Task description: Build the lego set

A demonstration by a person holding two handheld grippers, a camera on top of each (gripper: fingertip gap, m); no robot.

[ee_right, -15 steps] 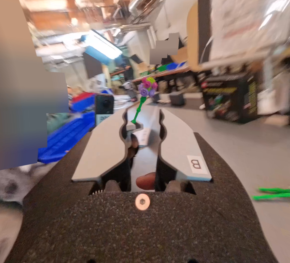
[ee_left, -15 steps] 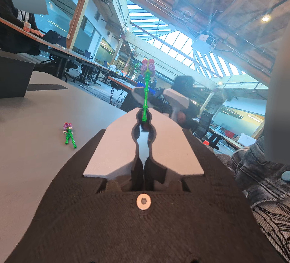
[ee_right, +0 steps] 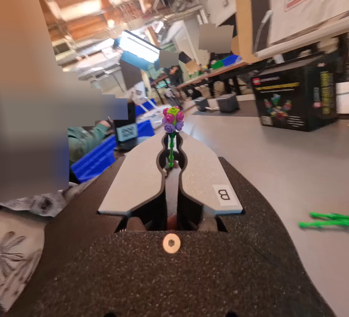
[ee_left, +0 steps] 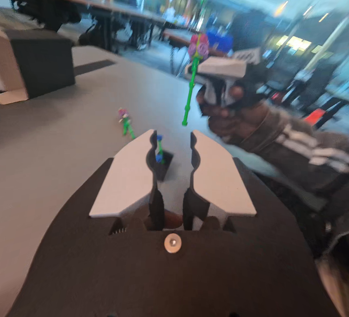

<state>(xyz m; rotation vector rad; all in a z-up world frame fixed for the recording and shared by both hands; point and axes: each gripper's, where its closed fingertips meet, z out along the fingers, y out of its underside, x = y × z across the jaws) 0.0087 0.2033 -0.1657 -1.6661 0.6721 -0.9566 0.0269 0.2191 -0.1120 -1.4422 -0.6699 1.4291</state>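
Note:
A lego flower with pink and purple blooms (ee_right: 172,119) on a long green stem (ee_left: 190,92) is held upright above the grey table (ee_left: 75,137). My right gripper (ee_right: 172,135) is shut on the stem just below the blooms. It also shows in the left wrist view (ee_left: 196,68), with the stem hanging free below it. My left gripper (ee_left: 173,134) is open and empty, a little below and in front of the stem's lower end. A second small flower (ee_left: 125,122) lies on the table. A blue flower (ee_left: 160,154) stands in a black holder (ee_left: 163,166) between my left fingers.
A black box (ee_left: 41,62) stands at the table's far left. A black lego set box (ee_right: 294,96) stands at the back right, with loose green stems (ee_right: 328,221) on the table near it. Blue bins (ee_right: 94,156) and a person's sleeve are at the left.
My left gripper has opened, let go of the stem and tilted down toward the table. My right gripper has shut on the stem below the blooms.

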